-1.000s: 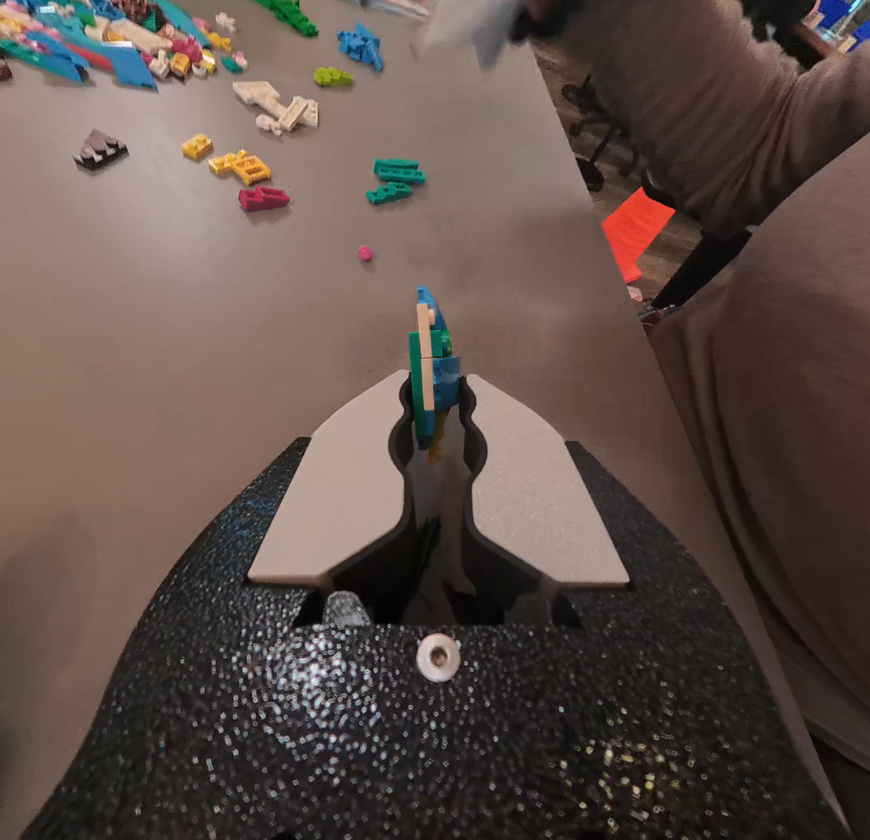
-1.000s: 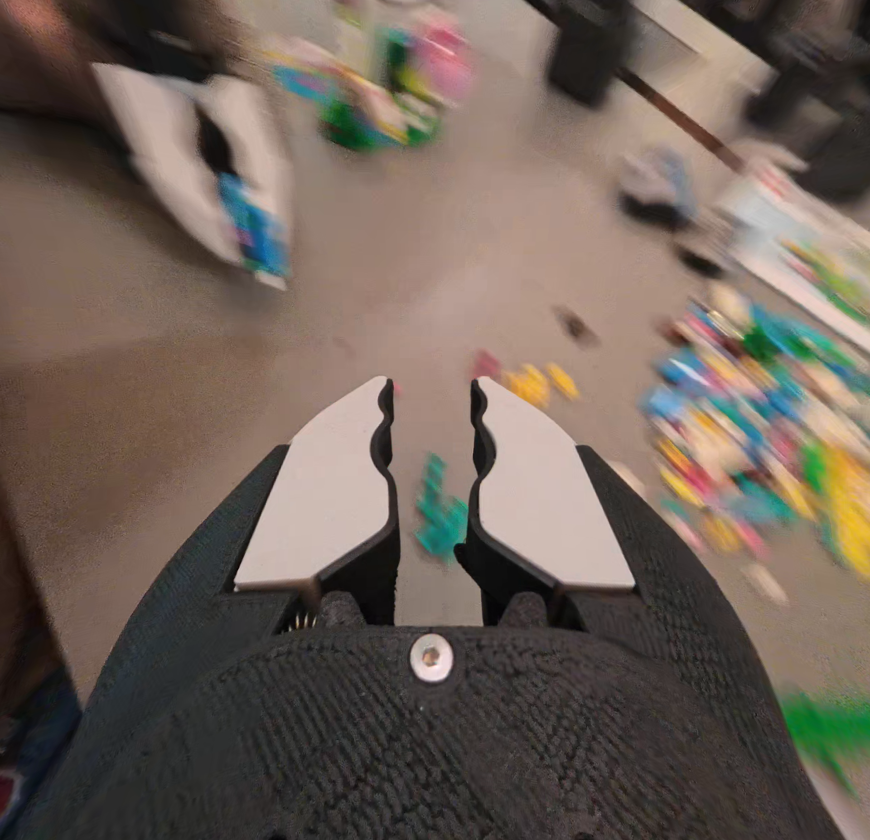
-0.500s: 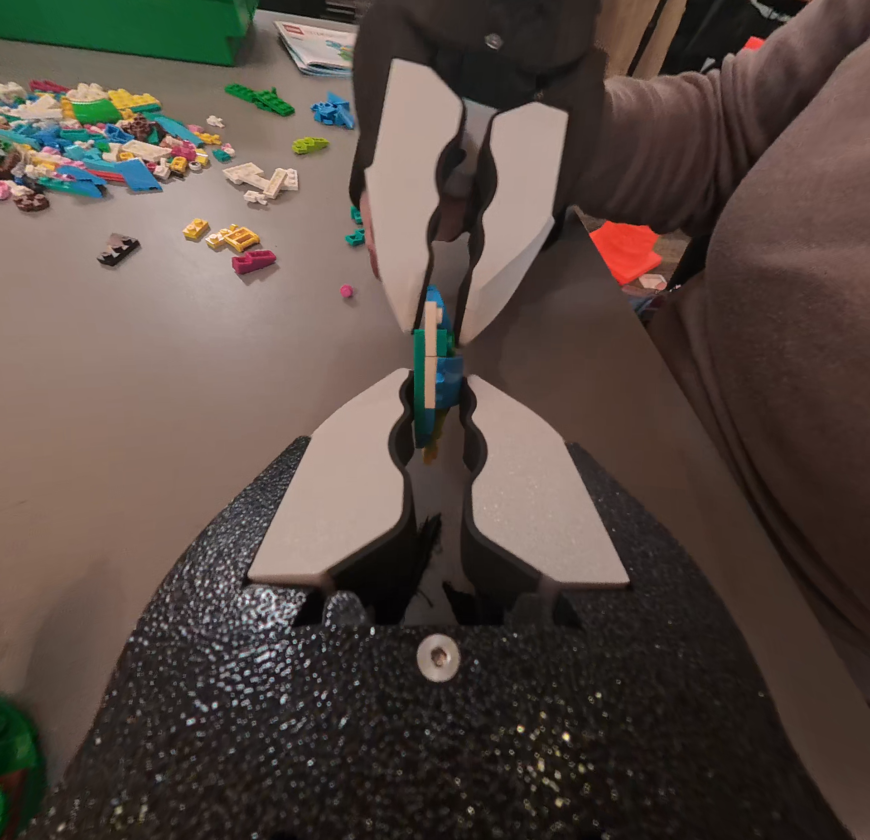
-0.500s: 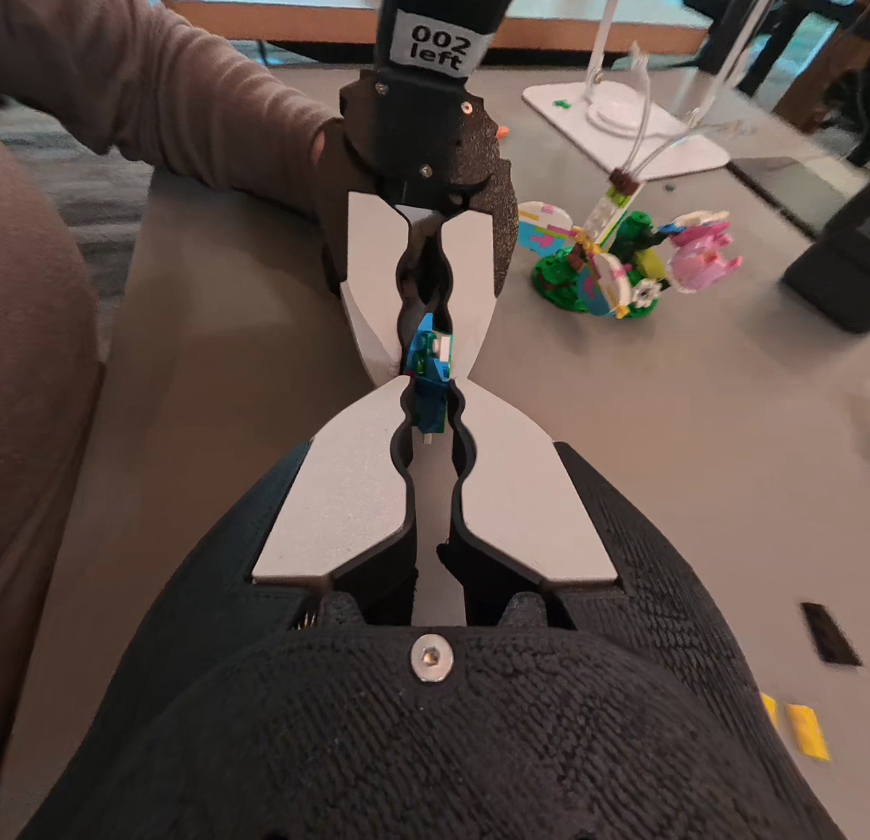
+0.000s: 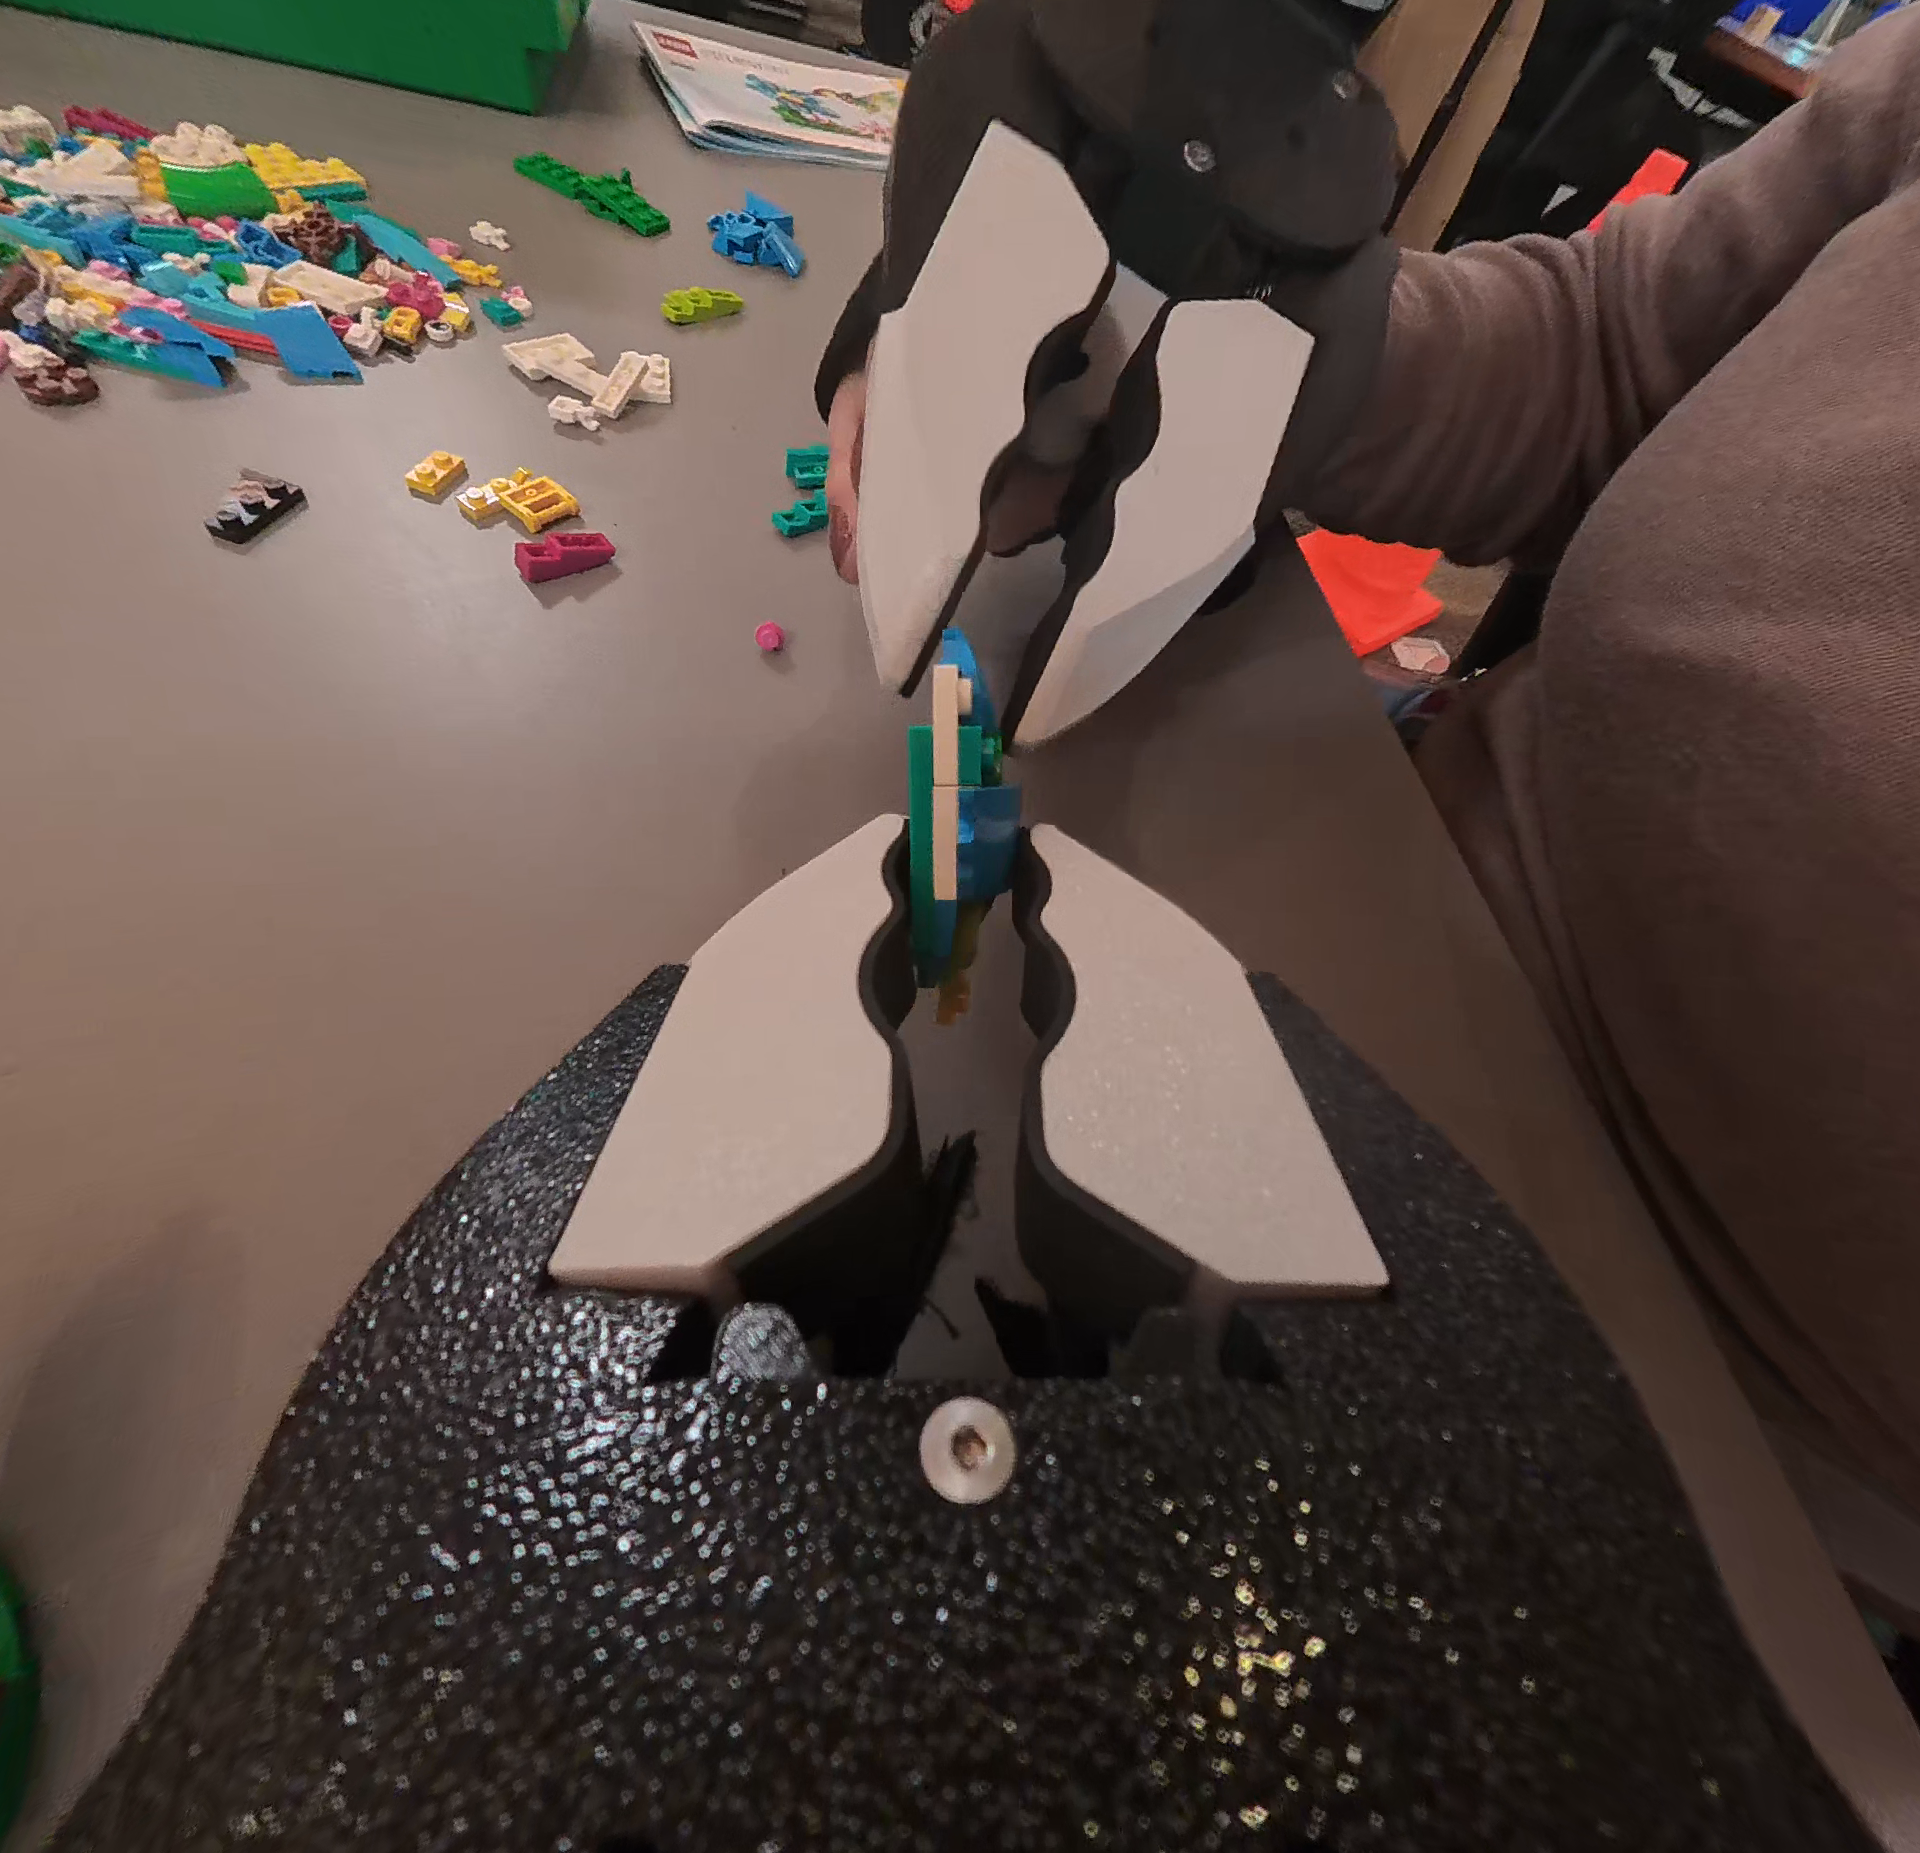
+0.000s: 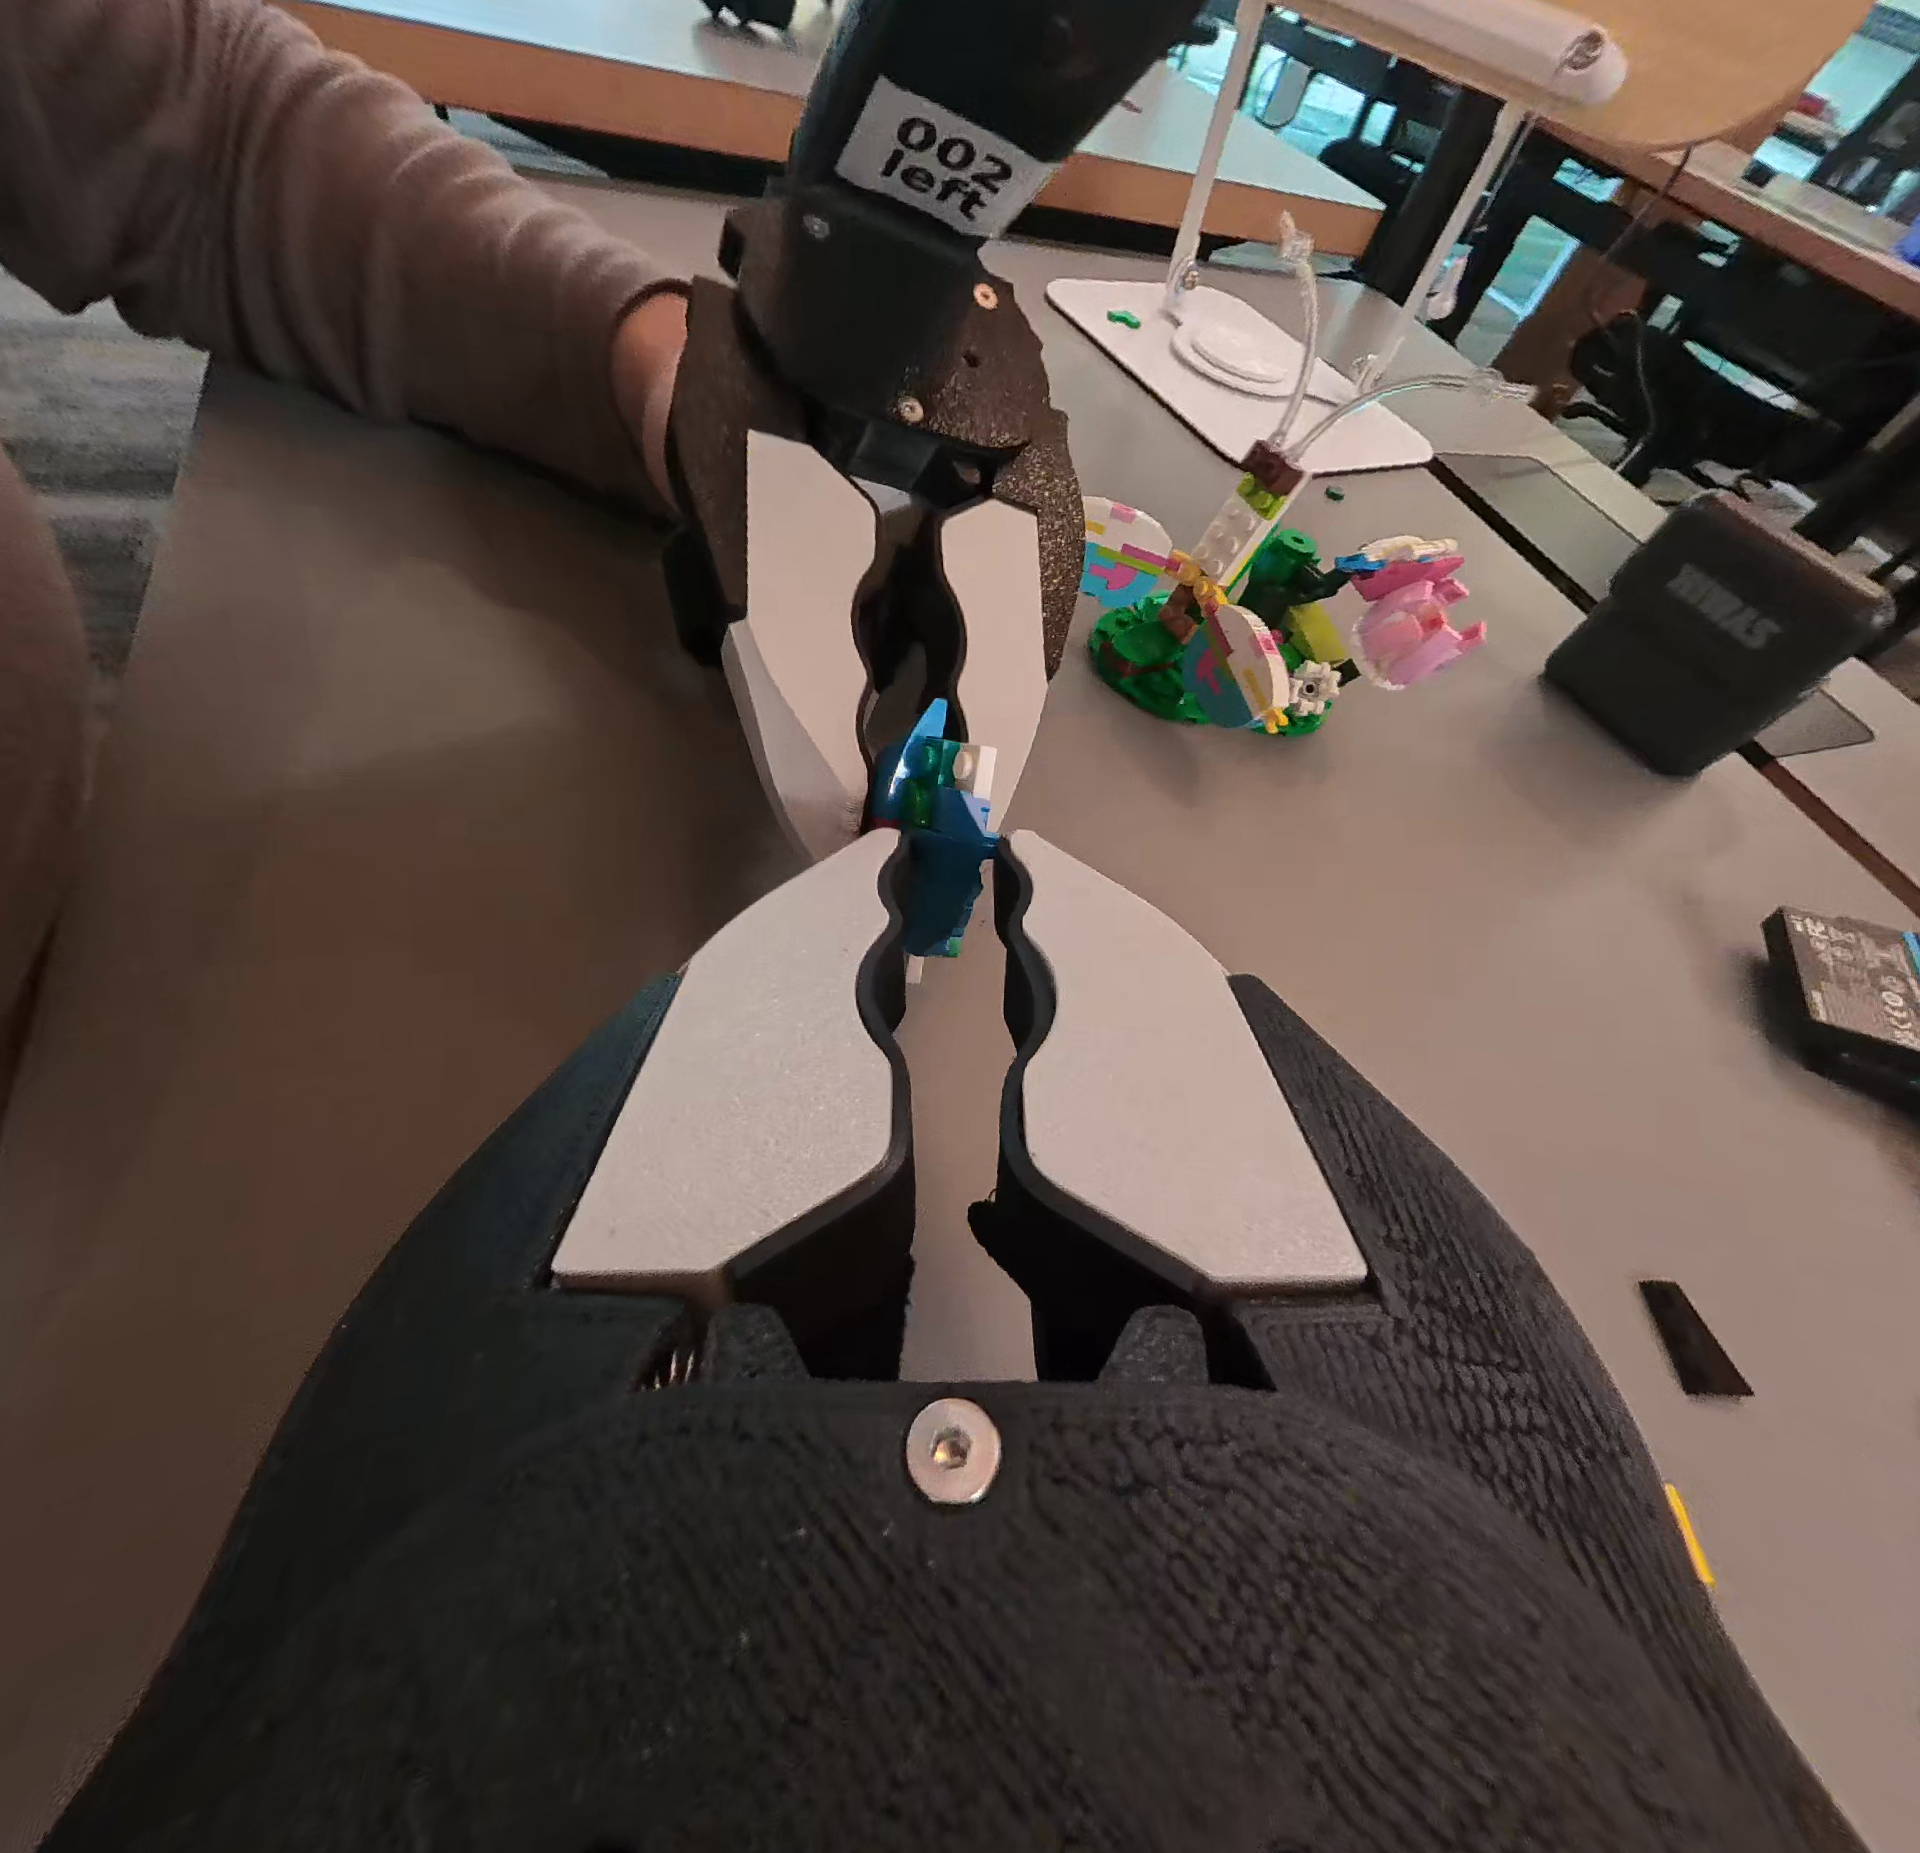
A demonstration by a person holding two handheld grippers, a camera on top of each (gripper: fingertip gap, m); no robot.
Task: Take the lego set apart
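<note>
Lego piece (image 5: 961,816), flat blue-green-white stack, pinched between both tongs

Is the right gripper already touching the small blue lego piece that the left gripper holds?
Touching. In the right wrist view, the right gripper has both fingertips pressed on the lego piece's sides, with no gap showing. The left gripper grips its other end.

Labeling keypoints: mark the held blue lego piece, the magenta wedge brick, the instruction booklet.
blue lego piece (image 5: 971,827): left wrist view, blue side face
magenta wedge brick (image 5: 563,556): left wrist view, top
instruction booklet (image 5: 779,99): left wrist view, cover
</note>
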